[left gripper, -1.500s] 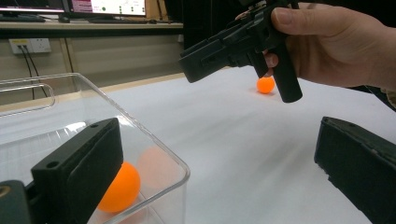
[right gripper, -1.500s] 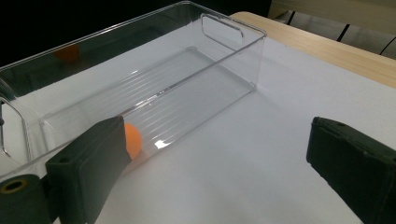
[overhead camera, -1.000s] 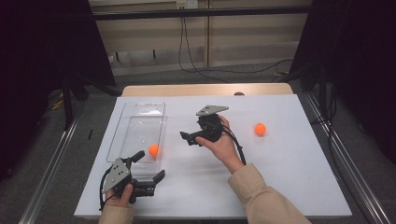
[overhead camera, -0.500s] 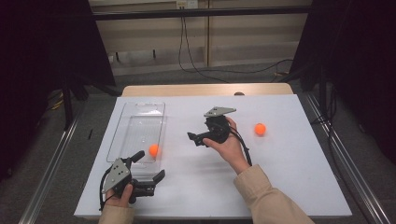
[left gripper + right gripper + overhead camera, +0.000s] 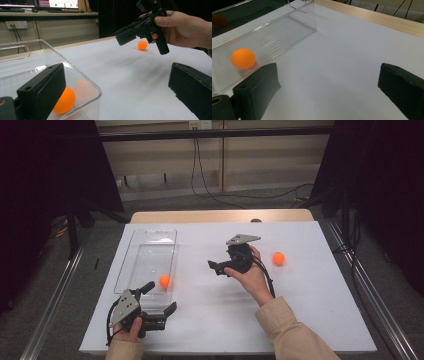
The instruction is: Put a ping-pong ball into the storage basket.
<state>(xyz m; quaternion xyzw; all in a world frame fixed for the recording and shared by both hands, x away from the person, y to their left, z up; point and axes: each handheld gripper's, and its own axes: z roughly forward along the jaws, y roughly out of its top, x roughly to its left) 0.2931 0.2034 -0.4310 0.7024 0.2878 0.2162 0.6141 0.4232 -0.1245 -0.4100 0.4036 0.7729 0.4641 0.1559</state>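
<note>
Orange and smooth, the loose ball looks like a light hollow shell: my guess is that it weighs next to nothing, stays stiff under a light squeeze, and will roll or squirt away if I pinch it off-centre. I would take it across its widest girth, one pad on each side, closing gently. Being round, it has no long axis and points nowhere, so any approach angle suits it.

It lies on the white surface beyond the back of my right gripper, on the far side of my hand, away from where those jaws face. Those jaws stand wide apart with nothing between them, and they look toward the clear bin.

A second ball already sits inside the bin, at the end nearest my left gripper. In the left gripper view that ball shows just behind my left-hand jaw, through the bin's wall. My left jaws are also spread wide and empty, one hovering at the bin's near corner, the other over bare surface.

The bin does have a long axis; it runs away from my left jaws.
</note>
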